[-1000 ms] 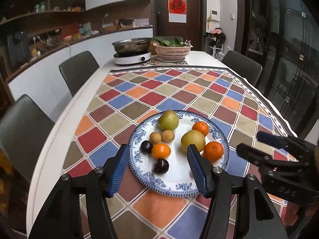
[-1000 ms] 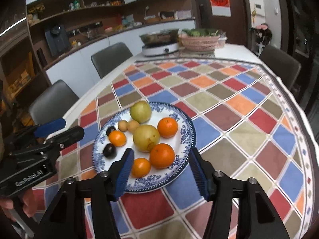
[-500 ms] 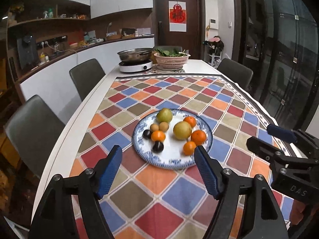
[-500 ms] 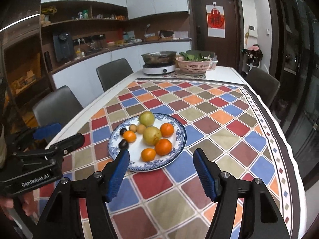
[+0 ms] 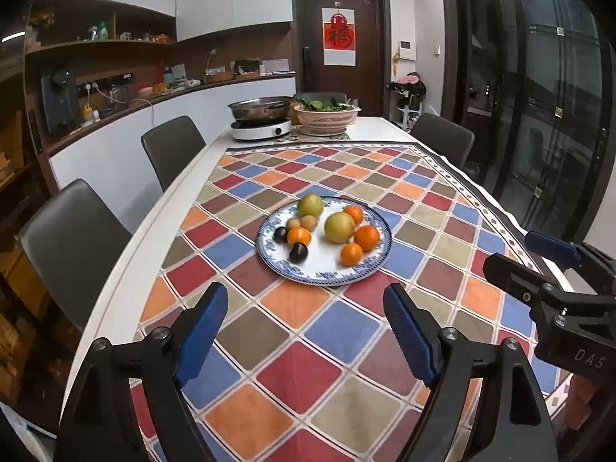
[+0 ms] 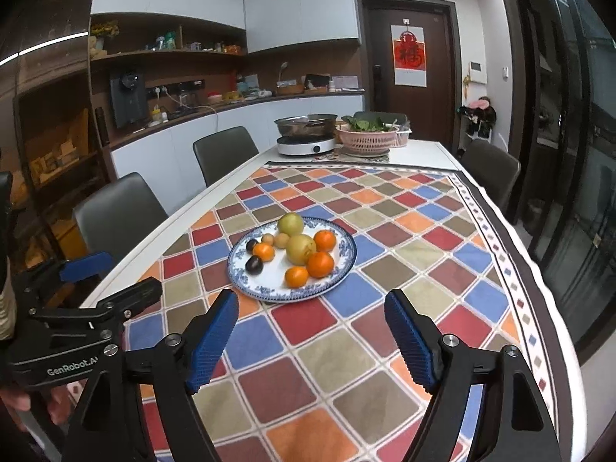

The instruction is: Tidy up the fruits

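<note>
A blue-patterned white plate [image 5: 308, 273] [image 6: 269, 288] sits on the chequered tablecloth [image 5: 331, 331] and holds several fruits: two yellow-green pears [image 5: 338, 227], several oranges [image 5: 366, 238], two dark plums [image 5: 298, 252] and two small tan fruits [image 5: 308, 222]. My left gripper [image 5: 306, 327] hovers well short of the plate, its jaws opening with nothing between them. My right gripper [image 6: 312, 337] also hangs back from the plate, jaws opening and empty. Each gripper shows at the edge of the other's view.
At the table's far end stand an induction cooker with a steel pan [image 5: 261, 121] and a pink basket of greens [image 5: 327, 117]. Grey chairs [image 5: 73, 238] line both sides. A counter with shelves runs along the left wall; glass doors are on the right.
Both grippers have drawn back and up from the plate, which now looks smaller and farther. Both pairs of jaws have spread wider. The fruits have not moved.
</note>
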`<state>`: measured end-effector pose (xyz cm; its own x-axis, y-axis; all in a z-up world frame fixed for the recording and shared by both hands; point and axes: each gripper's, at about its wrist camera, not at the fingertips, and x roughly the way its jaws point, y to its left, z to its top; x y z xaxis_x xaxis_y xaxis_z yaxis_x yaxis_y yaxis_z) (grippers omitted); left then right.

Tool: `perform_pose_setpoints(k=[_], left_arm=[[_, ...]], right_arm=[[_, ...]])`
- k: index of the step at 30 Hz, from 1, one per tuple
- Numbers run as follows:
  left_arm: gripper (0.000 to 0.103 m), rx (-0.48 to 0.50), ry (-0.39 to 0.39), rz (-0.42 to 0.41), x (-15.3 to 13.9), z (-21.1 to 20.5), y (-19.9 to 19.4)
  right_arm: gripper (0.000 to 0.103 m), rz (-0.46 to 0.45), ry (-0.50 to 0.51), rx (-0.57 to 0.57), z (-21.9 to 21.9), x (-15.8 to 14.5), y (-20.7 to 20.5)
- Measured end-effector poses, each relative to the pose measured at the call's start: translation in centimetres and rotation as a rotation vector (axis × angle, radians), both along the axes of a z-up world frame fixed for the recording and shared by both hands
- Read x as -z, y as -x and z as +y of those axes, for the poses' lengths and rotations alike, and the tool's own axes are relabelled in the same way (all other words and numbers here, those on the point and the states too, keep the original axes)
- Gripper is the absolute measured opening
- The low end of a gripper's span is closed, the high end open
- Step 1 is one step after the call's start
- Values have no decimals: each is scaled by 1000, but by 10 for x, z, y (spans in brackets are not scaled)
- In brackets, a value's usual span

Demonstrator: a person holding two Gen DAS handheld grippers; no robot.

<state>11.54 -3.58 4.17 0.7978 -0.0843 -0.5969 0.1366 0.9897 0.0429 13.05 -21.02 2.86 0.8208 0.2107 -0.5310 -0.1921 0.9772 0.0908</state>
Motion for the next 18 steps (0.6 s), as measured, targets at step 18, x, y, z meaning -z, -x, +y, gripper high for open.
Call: perform_pose_setpoints(k=[18], left_arm=[[89,-7,-25,-63,-3,3,26]], right_arm=[[79,5,3,33,-1,4,27]])
